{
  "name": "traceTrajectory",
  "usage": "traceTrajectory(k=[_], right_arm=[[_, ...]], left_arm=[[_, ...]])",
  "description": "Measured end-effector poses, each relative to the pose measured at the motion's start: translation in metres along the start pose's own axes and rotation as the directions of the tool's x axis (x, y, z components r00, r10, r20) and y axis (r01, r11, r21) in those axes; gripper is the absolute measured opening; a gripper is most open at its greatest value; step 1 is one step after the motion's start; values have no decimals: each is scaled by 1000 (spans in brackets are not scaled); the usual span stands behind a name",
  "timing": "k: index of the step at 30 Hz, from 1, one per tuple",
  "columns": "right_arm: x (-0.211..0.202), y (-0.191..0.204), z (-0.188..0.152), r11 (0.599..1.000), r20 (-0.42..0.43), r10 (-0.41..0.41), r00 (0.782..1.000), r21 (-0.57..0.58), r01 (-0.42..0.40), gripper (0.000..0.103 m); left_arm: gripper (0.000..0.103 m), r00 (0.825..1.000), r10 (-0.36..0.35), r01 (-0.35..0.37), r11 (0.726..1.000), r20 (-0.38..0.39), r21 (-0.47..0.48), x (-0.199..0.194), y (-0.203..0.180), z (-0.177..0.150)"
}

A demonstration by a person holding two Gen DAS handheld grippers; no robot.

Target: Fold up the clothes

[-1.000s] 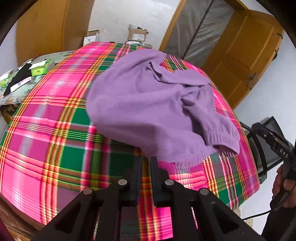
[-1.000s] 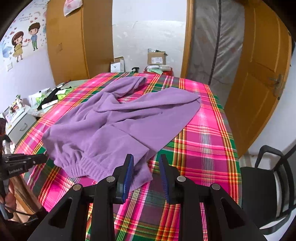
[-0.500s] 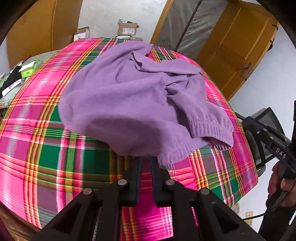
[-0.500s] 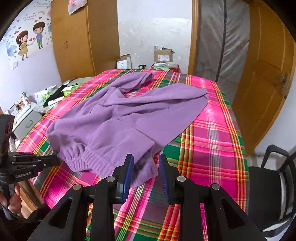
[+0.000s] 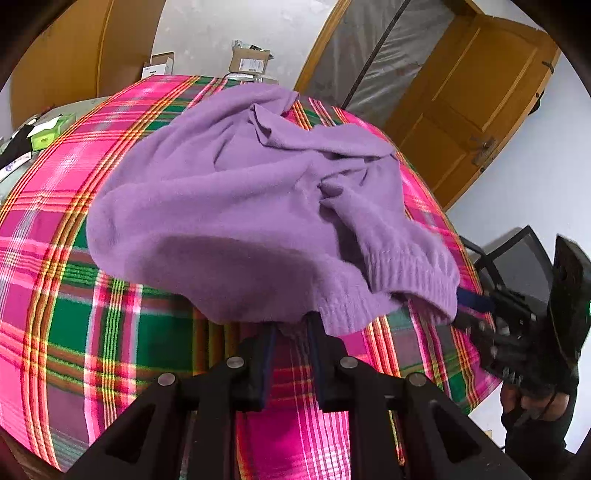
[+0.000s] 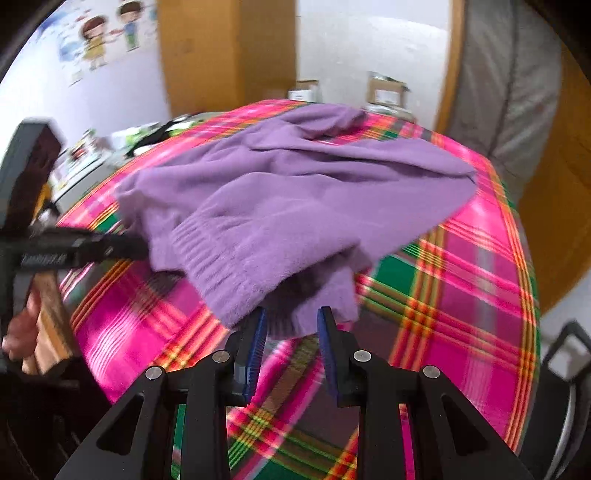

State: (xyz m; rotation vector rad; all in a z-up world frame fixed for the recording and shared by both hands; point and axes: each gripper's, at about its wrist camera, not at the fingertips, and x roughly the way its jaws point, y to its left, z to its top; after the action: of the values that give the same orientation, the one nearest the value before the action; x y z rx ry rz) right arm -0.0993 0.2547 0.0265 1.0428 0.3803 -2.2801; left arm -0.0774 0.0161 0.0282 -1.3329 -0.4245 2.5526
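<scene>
purple sweater [image 5: 236, 206] rumpled on plaid table [image 5: 74, 317], ribbed hem at near edge | left gripper [image 5: 290, 332] jaws opening at hem, pinching nothing | right gripper [image 6: 290, 325] spread, hem edge between its jaws, unpinched | risk: grabbing a single layer, so fold skews

Bright, even daylight; strong fisheye bending with dark corners; the right wrist view is motion-blurred.

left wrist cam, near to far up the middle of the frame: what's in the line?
Left tongs, jaws opening at the hem → purple sweater → bare strip of plaid tablecloth → cardboard box → white wall.
</scene>
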Motion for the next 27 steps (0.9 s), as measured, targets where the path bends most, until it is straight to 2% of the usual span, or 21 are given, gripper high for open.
traceTrajectory(k=[6, 12, 14, 17, 19, 21, 27], right_arm=[[1, 18, 3, 994, -1, 82, 997, -73, -82, 29], [3, 25, 16, 990, 21, 115, 993, -81, -113, 29], [3, 19, 20, 995, 52, 86, 995, -46, -84, 29], [4, -7, 28, 996, 95, 12, 995, 91, -20, 28], [5, -34, 32, 978, 114, -39, 993, 207, 15, 19], [5, -47, 34, 967, 121, -64, 991, 251, 32, 14], [13, -72, 39, 947, 100, -119, 988, 310, 83, 12]], left_arm=[[18, 998, -1, -2, 999, 64, 40, 1, -6, 33], [18, 997, -21, 18, 999, 75, 37, 9, 3, 55], [18, 997, -25, 23, 999, 71, 30, 12, 7, 59], [18, 997, -32, 31, 999, 77, 13, 8, 15, 57], [18, 996, -35, 35, 999, 87, 2, 2, 21, 53], [18, 995, -41, 42, 999, 88, -14, -1, 28, 47], [24, 994, -82, 87, 994, 71, -67, -4, 40, 25]])
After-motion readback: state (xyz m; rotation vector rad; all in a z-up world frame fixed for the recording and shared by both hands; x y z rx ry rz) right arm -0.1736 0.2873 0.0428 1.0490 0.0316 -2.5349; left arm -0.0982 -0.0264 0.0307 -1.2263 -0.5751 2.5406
